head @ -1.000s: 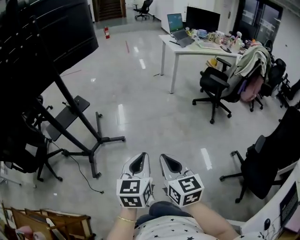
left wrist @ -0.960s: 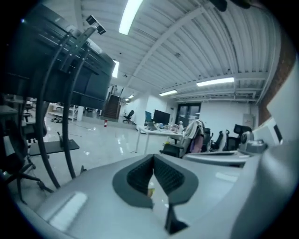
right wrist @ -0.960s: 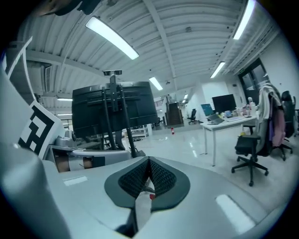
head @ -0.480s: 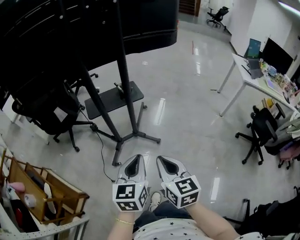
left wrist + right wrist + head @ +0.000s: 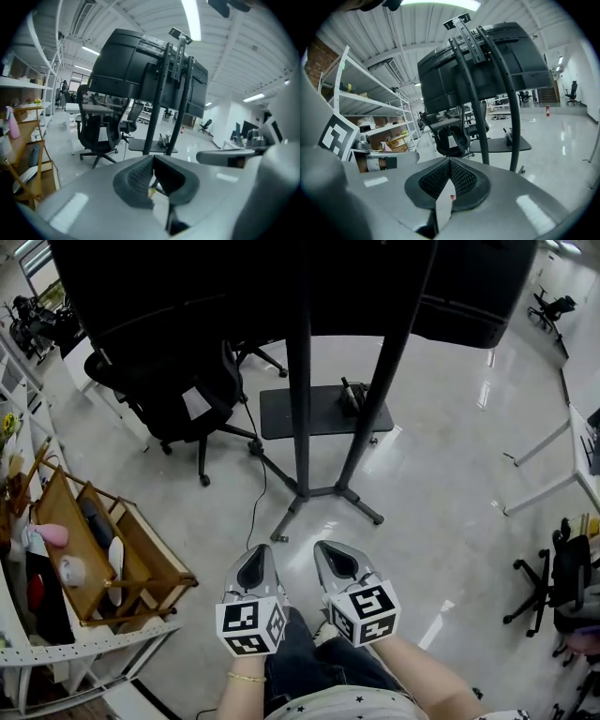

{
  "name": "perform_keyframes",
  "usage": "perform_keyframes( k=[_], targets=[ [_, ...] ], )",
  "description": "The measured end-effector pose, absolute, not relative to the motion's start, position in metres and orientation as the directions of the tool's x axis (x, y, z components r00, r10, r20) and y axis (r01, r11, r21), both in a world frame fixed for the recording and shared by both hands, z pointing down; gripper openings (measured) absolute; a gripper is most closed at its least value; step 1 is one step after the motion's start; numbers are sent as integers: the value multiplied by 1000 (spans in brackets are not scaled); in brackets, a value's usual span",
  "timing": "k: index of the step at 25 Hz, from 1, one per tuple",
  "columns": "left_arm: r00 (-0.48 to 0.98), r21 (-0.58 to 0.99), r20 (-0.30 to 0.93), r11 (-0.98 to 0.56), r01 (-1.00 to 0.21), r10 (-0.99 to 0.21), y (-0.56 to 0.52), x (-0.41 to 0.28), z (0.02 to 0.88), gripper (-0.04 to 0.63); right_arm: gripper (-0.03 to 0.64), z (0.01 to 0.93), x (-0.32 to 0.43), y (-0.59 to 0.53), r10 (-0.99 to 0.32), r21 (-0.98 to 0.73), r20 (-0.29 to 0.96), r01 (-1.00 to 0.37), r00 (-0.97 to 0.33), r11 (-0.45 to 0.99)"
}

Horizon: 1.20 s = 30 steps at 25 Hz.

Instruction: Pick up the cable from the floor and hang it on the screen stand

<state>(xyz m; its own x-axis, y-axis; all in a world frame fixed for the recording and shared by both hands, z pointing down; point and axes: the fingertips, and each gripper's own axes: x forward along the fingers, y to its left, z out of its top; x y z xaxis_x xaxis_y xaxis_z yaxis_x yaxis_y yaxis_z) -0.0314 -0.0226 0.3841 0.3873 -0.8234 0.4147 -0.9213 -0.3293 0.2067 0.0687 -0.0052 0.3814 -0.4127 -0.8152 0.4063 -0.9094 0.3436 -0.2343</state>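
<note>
"One cable [image 5: 263,482], thin and black, on the pale floor. Where does it run?"

"From beside the office chair [image 5: 178,395] down toward the person, just left of the screen stand [image 5: 300,399]. Its near end lies close ahead of the left gripper [image 5: 255,568], apart from it."

"Does either gripper hold it?"

"No. The left gripper's jaws are pressed together with nothing between them, and the right gripper [image 5: 339,562] is the same. Each gripper view shows its dark pads meeting in a tight seam. The two sit side by side, low in the head view, tips toward the stand."

"What about the stand's edges?"

"Two dark poles rise from splayed feet. The front left foot [image 5: 284,519] reaches toward the cable, and the front right foot [image 5: 364,507] angles the other way. A flat black shelf [image 5: 309,413] sits behind the poles, and the big screen [image 5: 234,282] overhangs it all along the top."

"Is there open room?"

"Most of it is to the right. A broad stretch of glossy floor [image 5: 450,484] lies between the stand's feet and a white desk leg [image 5: 542,476]. The left is tighter. A wooden rack [image 5: 131,563] stands near the left gripper, with white shelving [image 5: 56,652] at its outer edge. The chair's wheeled base is just beside the stand's rear left foot."
</note>
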Motion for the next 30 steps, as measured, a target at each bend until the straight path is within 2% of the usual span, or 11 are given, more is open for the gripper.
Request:
perform_keyframes(
  k=[5, 12, 22, 26, 30],
  targets=[
    [363, 231, 465, -285, -930, -807, -80, -66, 426, 8, -2, 413, 24, -69, -776, -210, 455, -900, -437, 383],
    [370, 228, 512, -292, -929, -775, -183, -98, 503, 8, -2, 488, -22, -186, -763, -188, 507, -916, -400, 355],
    [289, 271, 624, -146, -951, -726, -281, -152, 687, 8, -2, 692, -66, -298, -701, -154, 614, -926, -362, 344],
    [317, 323, 645, -127, -938, -696, -304, -150, 766, 8, 0, 775, -58, -331, -693, -139, 643, -939, -327, 314],
    [317, 299, 673, -146, -943, -669, -332, -140, 836, 8, 8, 857, -53, -363, -647, -132, 692, -937, -320, 323]
  ],
)
